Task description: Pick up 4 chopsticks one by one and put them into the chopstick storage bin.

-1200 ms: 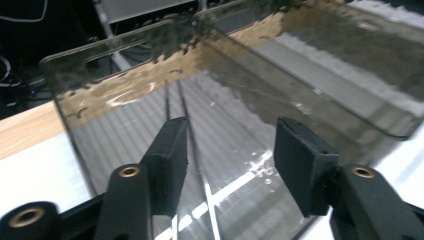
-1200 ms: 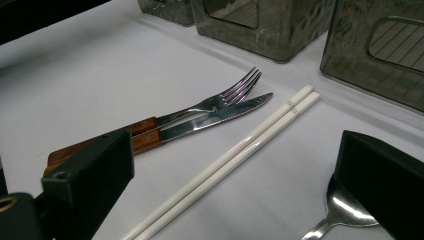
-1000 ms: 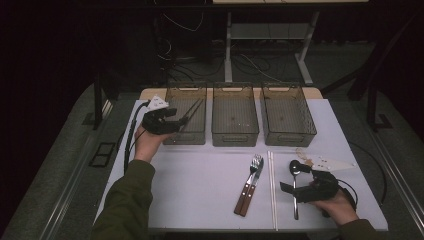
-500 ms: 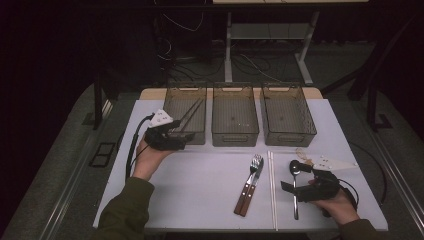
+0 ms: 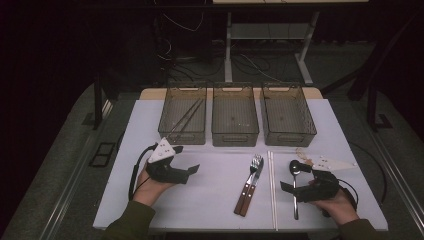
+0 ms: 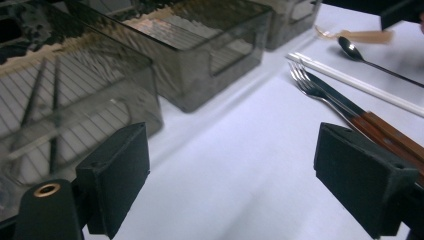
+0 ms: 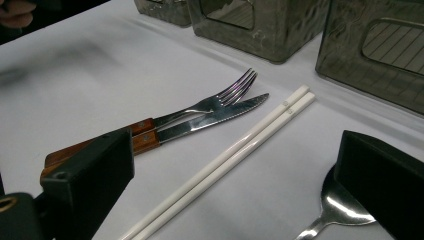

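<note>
- The fork (image 5: pixel 251 176) and the wooden-handled knife (image 5: pixel 246 196) lie side by side on the white bench (image 5: pixel 210 200), tines toward the bins, near the middle of its front half.
- The left gripper (image 5: pixel 191 171) hovers over bare bench to their left, well apart from them; its jaws have just been opening and stand spread with nothing between them.
- Between that gripper and the fork the bench surface is open.
- Just right of the fork and knife, a pair of white chopsticks (image 5: pixel 271 190) runs front to back, close to the front edge.
- Beyond them lies a spoon (image 5: pixel 294 172), with the right gripper (image 5: pixel 286 187) low over its handle, jaws spread on either side of it, not pinching.
- Three dark see-through bins stand in a row at the far edge: the left bin (image 5: pixel 184 117) holds dark chopsticks (image 5: pixel 186 117), then the middle bin (image 5: pixel 234 116) and right bin (image 5: pixel 287 115).
- A clear strip of bench separates the bins from the cutlery.
</note>
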`<action>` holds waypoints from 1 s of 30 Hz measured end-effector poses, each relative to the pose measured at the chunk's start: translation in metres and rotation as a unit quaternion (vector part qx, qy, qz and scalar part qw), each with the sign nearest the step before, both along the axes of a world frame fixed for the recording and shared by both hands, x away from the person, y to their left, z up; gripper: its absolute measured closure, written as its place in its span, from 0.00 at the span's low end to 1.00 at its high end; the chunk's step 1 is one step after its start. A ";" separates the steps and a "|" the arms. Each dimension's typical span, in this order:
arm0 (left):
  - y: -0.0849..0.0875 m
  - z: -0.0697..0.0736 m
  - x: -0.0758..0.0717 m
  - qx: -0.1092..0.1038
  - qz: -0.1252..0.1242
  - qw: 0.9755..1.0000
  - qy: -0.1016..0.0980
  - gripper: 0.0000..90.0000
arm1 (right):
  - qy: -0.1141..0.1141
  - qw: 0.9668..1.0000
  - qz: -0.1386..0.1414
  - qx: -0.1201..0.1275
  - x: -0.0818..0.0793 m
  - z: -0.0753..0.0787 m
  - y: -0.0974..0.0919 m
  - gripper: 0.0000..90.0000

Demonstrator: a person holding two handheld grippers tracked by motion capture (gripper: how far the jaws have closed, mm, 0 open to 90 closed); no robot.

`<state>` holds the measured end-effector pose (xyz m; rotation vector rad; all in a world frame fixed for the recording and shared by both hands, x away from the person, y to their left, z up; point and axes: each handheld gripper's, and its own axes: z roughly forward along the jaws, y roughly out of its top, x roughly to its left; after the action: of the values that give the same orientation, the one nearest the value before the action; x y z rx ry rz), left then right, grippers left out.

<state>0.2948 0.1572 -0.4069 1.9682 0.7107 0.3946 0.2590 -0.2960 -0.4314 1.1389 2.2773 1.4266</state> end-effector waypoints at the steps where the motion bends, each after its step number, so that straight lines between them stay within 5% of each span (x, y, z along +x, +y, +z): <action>1: 0.001 -0.002 -0.003 0.000 -0.002 1.000 0.003 0.13 | 0.001 1.000 0.000 -0.001 0.000 0.000 -0.001 0.03; 7: 0.004 -0.011 -0.014 -0.016 -0.013 1.000 0.019 0.06 | 0.012 1.000 0.003 -0.007 0.001 0.000 0.000 0.03; 16: 0.000 -0.025 -0.032 -0.003 -0.033 0.999 0.026 0.00 | 0.037 0.999 0.003 -0.021 0.004 0.006 0.000 0.08; 23: 0.001 -0.030 -0.028 0.012 -0.040 0.998 0.039 0.00 | 0.037 0.999 -0.016 -0.030 0.017 0.012 0.000 0.27; 30: -0.001 -0.032 -0.026 0.010 -0.038 0.998 0.045 0.01 | 0.051 0.997 -0.035 -0.041 0.038 0.012 0.003 0.59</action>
<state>0.2686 0.1562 -0.4385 2.0357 0.6875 0.2702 0.2966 -0.2931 -0.4192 1.2800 2.3164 1.2660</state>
